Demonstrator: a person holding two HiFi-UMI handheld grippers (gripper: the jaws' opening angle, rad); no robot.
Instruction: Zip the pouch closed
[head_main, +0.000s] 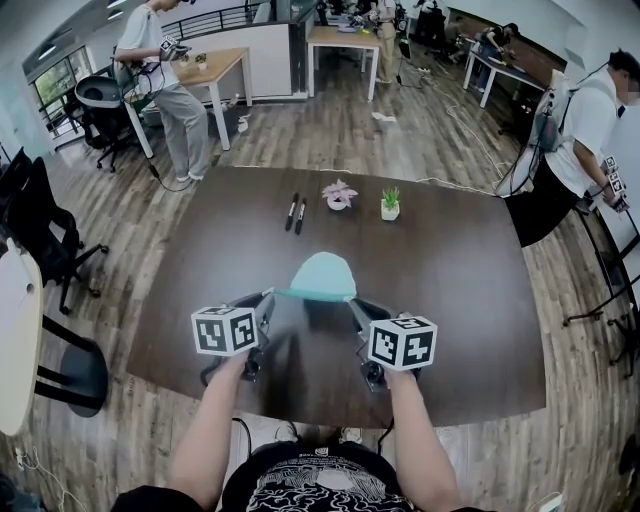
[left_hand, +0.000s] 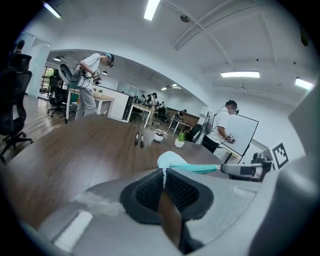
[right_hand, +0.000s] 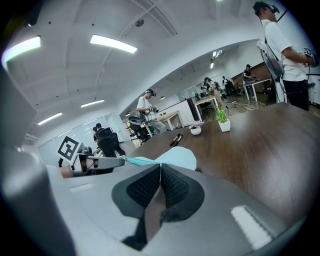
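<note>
A light teal pouch (head_main: 322, 276) hangs over the dark wooden table (head_main: 470, 300), stretched between my two grippers. My left gripper (head_main: 266, 297) is shut on the pouch's left end, and my right gripper (head_main: 352, 301) is shut on its right end. In the left gripper view the pouch (left_hand: 171, 160) runs from my closed left gripper (left_hand: 163, 173) toward the right gripper (left_hand: 246, 170), with its teal top edge pulled taut. In the right gripper view the pouch (right_hand: 178, 156) sits just past my closed right gripper (right_hand: 159, 168), and the left gripper (right_hand: 101, 162) holds the far end. Whether the zipper is closed is not visible.
Two black markers (head_main: 295, 212), a small pink flower pot (head_main: 339, 194) and a small green plant pot (head_main: 390, 204) stand at the table's far side. People stand at the back left (head_main: 165, 70) and at the right (head_main: 585, 130). Black office chairs (head_main: 40, 230) stand at the left.
</note>
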